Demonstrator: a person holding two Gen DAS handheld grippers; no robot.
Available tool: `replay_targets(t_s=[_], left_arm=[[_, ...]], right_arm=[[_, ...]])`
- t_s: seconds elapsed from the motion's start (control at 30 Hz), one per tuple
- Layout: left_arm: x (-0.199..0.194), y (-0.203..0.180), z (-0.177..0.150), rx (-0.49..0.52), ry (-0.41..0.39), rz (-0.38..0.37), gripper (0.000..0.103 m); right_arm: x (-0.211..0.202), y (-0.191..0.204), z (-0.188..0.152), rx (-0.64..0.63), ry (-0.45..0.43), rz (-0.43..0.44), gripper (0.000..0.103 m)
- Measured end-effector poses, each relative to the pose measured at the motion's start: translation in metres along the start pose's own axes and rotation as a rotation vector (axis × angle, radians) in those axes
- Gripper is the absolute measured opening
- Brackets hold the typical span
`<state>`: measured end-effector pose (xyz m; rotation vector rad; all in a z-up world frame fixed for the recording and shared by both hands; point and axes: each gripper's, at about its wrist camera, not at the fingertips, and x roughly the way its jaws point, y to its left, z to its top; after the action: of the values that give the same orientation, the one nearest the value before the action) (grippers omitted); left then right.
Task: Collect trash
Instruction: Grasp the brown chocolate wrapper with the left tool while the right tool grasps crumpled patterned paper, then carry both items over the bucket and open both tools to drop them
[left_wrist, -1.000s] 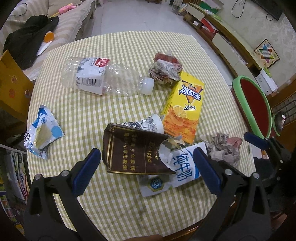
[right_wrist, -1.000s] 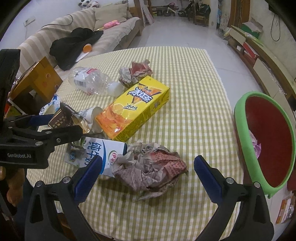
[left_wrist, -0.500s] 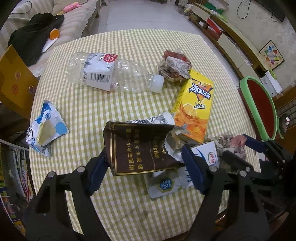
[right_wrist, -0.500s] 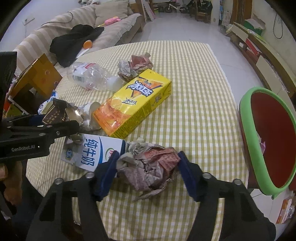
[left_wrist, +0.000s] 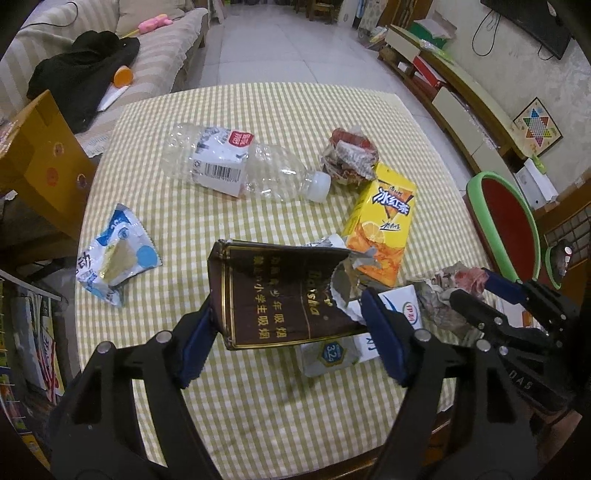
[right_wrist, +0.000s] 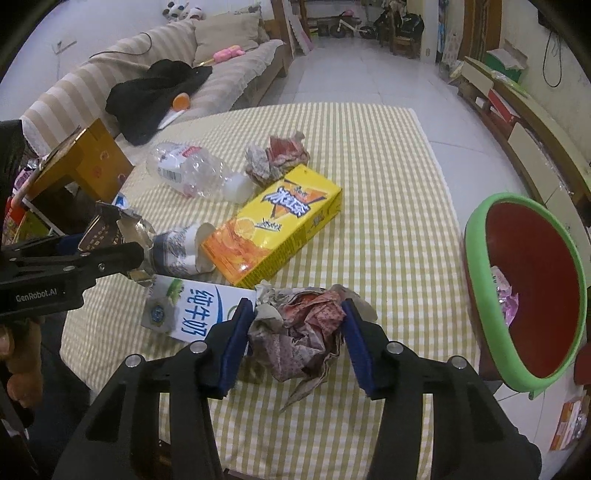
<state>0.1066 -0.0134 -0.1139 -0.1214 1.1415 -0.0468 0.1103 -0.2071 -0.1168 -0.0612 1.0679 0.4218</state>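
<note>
My left gripper (left_wrist: 290, 332) is shut on a torn brown carton (left_wrist: 280, 295), seen lifted at the left of the right wrist view (right_wrist: 107, 232). My right gripper (right_wrist: 295, 339) is shut on a crumpled paper wad (right_wrist: 303, 328), which also shows in the left wrist view (left_wrist: 450, 288). A white and blue milk carton (right_wrist: 184, 310) lies beside the wad. A yellow iced tea box (right_wrist: 273, 225), a clear plastic bottle (right_wrist: 192, 173), a second paper wad (right_wrist: 277, 155) and a paper cup (right_wrist: 184, 251) lie on the checked tablecloth (right_wrist: 369, 184). A blue and white wrapper (left_wrist: 114, 254) lies at the left.
A red bin with a green rim (right_wrist: 532, 288) stands off the table's right edge, with a bit of trash inside. A yellow wooden stool (right_wrist: 81, 162) stands at the left. A striped sofa (right_wrist: 147, 81) with a black garment is behind the table.
Both grippers have closed from wide open: the left onto the brown carton, the right onto the paper wad. The brown carton has tilted up off the cloth.
</note>
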Motion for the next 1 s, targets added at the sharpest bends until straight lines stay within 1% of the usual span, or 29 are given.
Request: replay_targets(t_s=[0.3,0.5,0.73,1.0], left_arm=[[-0.029,-0.007,0.002,0.008,-0.060,-0.016,0.073],[-0.051,-0.019,0.012,0.023,-0.111,-0.022,0.073],[-0.076,-0.041,0.028,0.058,-0.172,-0.046,0.073],[-0.085,-0.078,0.043,0.120,-0.206,-0.078,0.073]], right_arm=[[-0.035,0.004,0.007,-0.009,-0.068,-0.008,0.048],[-0.063,0.000,0.017,-0.016,-0.128,-0.025,0.048],[-0.094,-0.017,0.028,0.008,-0.199,-0.054,0.048],[-0.125,-0.051,0.036,0.067,-0.268,-0.096,0.048]])
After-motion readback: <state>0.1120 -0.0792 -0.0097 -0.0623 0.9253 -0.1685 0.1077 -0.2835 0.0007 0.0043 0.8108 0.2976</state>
